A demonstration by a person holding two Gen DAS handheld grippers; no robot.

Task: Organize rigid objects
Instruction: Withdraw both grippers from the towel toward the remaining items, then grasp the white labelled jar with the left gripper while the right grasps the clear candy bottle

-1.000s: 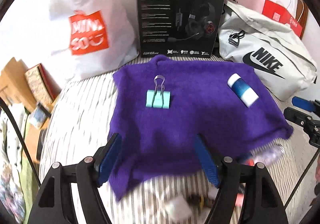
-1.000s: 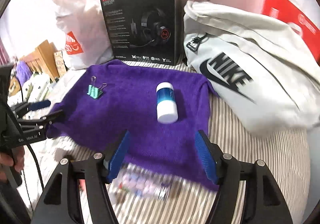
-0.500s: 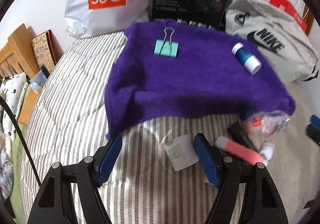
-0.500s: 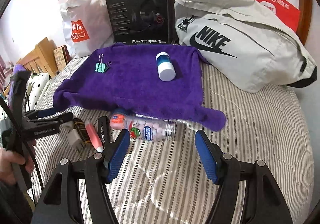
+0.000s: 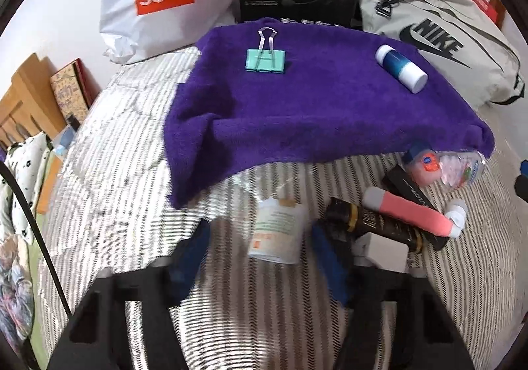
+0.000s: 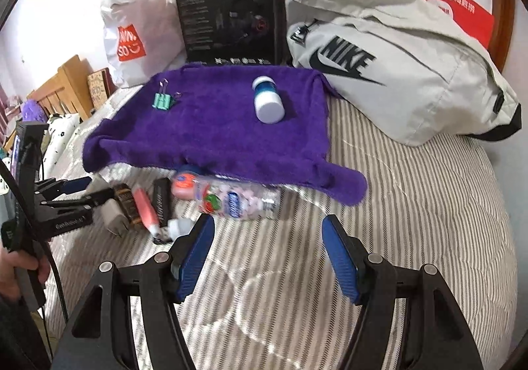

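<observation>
Left wrist view: the left gripper (image 5: 259, 252), jaws spread and blurred, brackets a small white-labelled bottle (image 5: 277, 231) on the striped bedding (image 5: 115, 172), just short of the purple towel (image 5: 313, 99) holding a green binder clip (image 5: 265, 59) and blue-and-white bottle (image 5: 401, 68). Centring before closing looks wise, as the round bottle could roll. Right wrist view: the right gripper (image 6: 267, 257), jaws wide and empty, faces a clear candy bottle (image 6: 231, 196) at the towel's edge.
</observation>
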